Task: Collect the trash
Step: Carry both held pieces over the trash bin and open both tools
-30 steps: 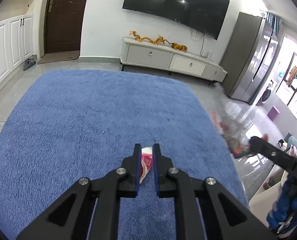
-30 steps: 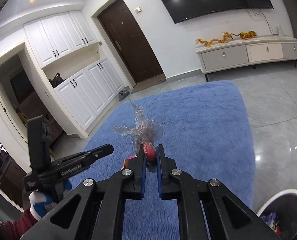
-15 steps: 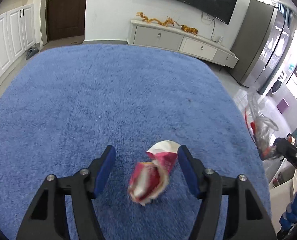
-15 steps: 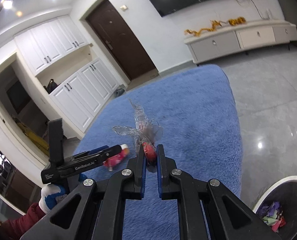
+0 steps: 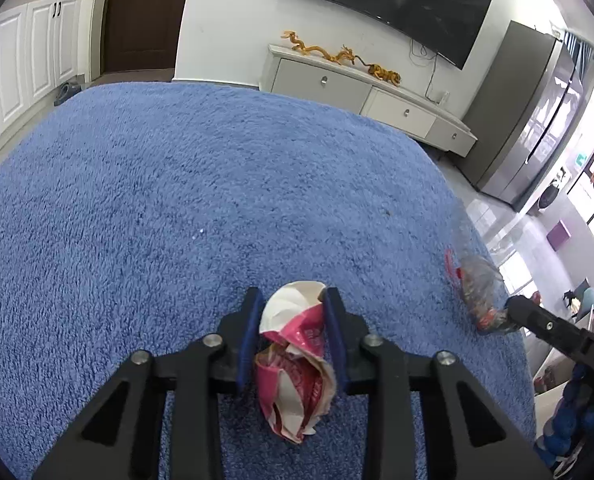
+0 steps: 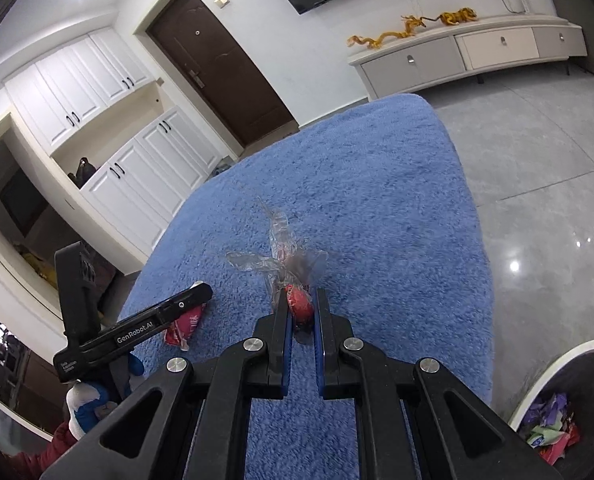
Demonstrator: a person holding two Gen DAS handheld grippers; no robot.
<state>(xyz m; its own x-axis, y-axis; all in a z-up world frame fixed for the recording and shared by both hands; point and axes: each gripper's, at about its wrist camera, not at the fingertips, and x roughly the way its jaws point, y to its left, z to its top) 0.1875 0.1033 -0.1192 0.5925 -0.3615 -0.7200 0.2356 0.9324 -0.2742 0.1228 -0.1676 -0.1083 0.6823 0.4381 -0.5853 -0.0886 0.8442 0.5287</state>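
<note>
A crumpled red and white wrapper point(image 5: 293, 344) lies on the blue rug point(image 5: 217, 200). My left gripper point(image 5: 293, 292) straddles it with jaws closing, and both blue pads touch the wrapper's sides. From the right wrist view the same wrapper point(image 6: 183, 326) shows under the left gripper point(image 6: 201, 294). My right gripper point(image 6: 301, 294) is shut on a clear plastic wrapper point(image 6: 281, 256) with a red scrap in it, held just above the rug. In the left wrist view that plastic point(image 5: 479, 284) hangs at the right gripper point(image 5: 513, 304).
A white-rimmed trash bin point(image 6: 569, 350) holding several coloured wrappers stands on the grey tile floor right of the rug. A low TV cabinet point(image 5: 337, 84) and a tall fridge point(image 5: 537, 120) line the far side. A person's gloved hand point(image 6: 85, 404) holds the left gripper.
The left gripper opened wide, the red and white wrapper dropped onto the rug, and the jaws have closed in on it again lower down. The right gripper sank with its plastic wrapper.
</note>
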